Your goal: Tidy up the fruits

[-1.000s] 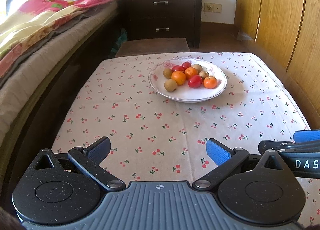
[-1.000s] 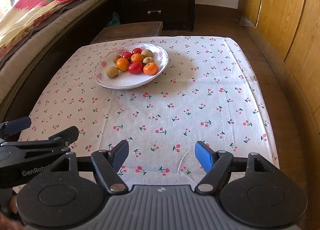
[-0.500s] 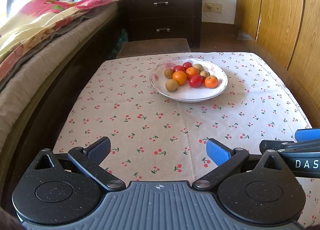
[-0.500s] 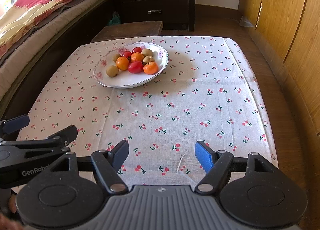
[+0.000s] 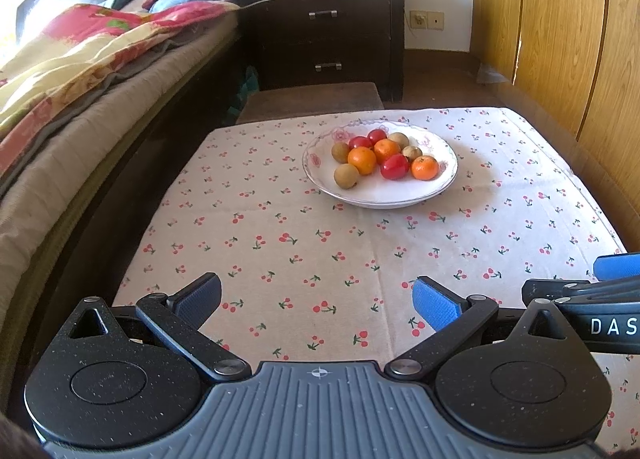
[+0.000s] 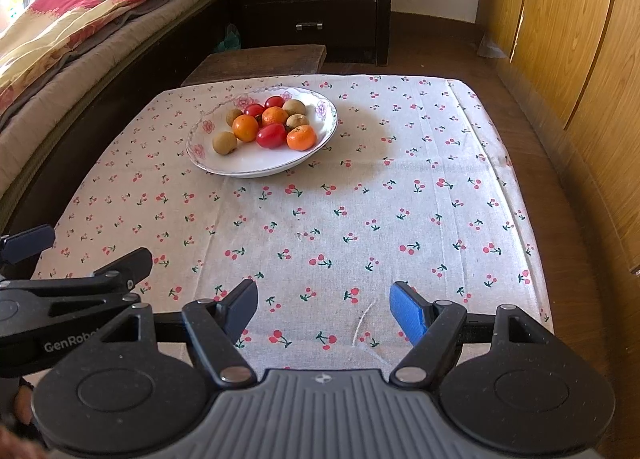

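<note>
A white floral plate [image 5: 400, 195] [image 6: 248, 165] sits at the far middle of the table. It holds oranges [image 5: 362, 160] [image 6: 301, 137], red tomatoes [image 5: 394, 166] [image 6: 271, 135] and brown round fruits [image 5: 346, 176] [image 6: 224, 142]. My left gripper [image 5: 316, 301] is open and empty over the near table edge, well short of the plate. My right gripper [image 6: 324, 309] is open and empty, also near the front edge, beside the left one.
The table has a cherry-print cloth [image 5: 340, 251] [image 6: 400, 199]. A bed with a floral quilt [image 5: 80, 59] runs along the left. A dark nightstand [image 5: 324, 31] and low stool [image 5: 312, 99] stand behind the table. Wooden wardrobe doors [image 6: 568, 39] line the right.
Both grippers have drifted slightly; the plate sits a little lower and more to the right in both views. Both stay open and empty.
</note>
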Demonstrator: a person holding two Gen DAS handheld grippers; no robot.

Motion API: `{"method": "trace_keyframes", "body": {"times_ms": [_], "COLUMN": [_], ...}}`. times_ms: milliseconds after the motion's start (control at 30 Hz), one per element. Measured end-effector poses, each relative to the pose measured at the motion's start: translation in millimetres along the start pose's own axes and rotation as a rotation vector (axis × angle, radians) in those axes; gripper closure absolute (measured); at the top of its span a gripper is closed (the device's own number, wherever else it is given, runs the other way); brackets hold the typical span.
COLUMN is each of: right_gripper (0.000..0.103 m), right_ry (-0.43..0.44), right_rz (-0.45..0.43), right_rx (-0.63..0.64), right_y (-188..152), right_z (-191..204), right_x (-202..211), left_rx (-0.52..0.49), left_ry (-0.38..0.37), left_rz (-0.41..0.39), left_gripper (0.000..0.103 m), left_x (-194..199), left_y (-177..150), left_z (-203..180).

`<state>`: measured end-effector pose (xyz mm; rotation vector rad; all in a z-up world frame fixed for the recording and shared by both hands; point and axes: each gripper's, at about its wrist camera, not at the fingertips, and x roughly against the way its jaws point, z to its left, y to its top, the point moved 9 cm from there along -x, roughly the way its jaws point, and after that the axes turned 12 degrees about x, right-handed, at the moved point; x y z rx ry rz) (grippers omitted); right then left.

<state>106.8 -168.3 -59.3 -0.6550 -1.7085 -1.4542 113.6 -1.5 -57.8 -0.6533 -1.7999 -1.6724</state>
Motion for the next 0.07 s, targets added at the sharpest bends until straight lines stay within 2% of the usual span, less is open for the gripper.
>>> {"method": "trace_keyframes", "body": {"times_ms": [67], "right_gripper": [0.029], "right_ry": [-0.002], "right_rz": [-0.001], "right_rx": [0.001], "right_y": [0.1], "right_z": [-0.1], "right_x": [0.1], "left_rx": [0.007], "left_ry": [0.001], "left_rz": [0.008], "left_gripper": [0.0], "left_x": [-0.5], "left_y": [-0.1], "left_z": [0.5]}}
